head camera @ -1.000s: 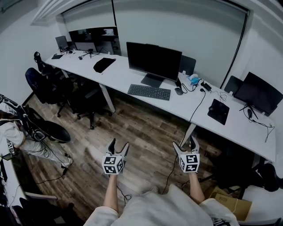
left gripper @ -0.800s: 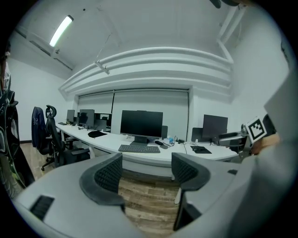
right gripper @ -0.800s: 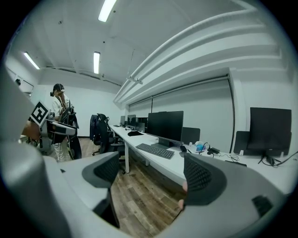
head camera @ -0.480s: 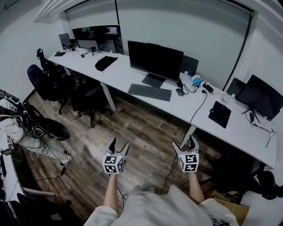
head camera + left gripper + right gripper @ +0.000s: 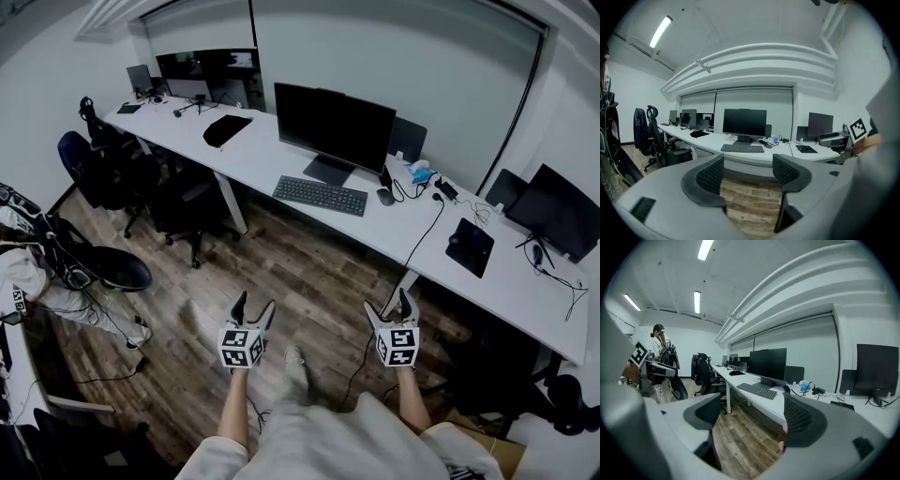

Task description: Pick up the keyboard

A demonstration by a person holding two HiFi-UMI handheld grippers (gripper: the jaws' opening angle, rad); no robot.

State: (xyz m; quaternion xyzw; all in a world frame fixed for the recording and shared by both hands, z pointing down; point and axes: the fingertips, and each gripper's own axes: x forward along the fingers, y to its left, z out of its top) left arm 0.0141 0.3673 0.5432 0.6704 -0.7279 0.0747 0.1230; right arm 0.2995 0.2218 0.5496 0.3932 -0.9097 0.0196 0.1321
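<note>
A dark keyboard [image 5: 320, 195] lies on the long white desk [image 5: 262, 164], in front of a black monitor [image 5: 333, 117]. It also shows far off in the left gripper view as the keyboard [image 5: 742, 148] and in the right gripper view as the keyboard [image 5: 760, 390]. Both grippers hang over the wooden floor, well short of the desk. My left gripper [image 5: 251, 309] is open and empty. My right gripper [image 5: 388, 307] is open and empty too.
A mouse [image 5: 385, 196], cables and a small blue item [image 5: 419, 173] lie right of the keyboard. A second monitor [image 5: 551, 208] and black pad [image 5: 469, 247] are further right. Office chairs [image 5: 178, 202] stand by the desk at left. A person [image 5: 37, 272] stands at far left.
The view has drifted slightly, so the desk sits a little higher and to the right in frame. A foot now shows between the grippers. Both grippers keep their pose.
</note>
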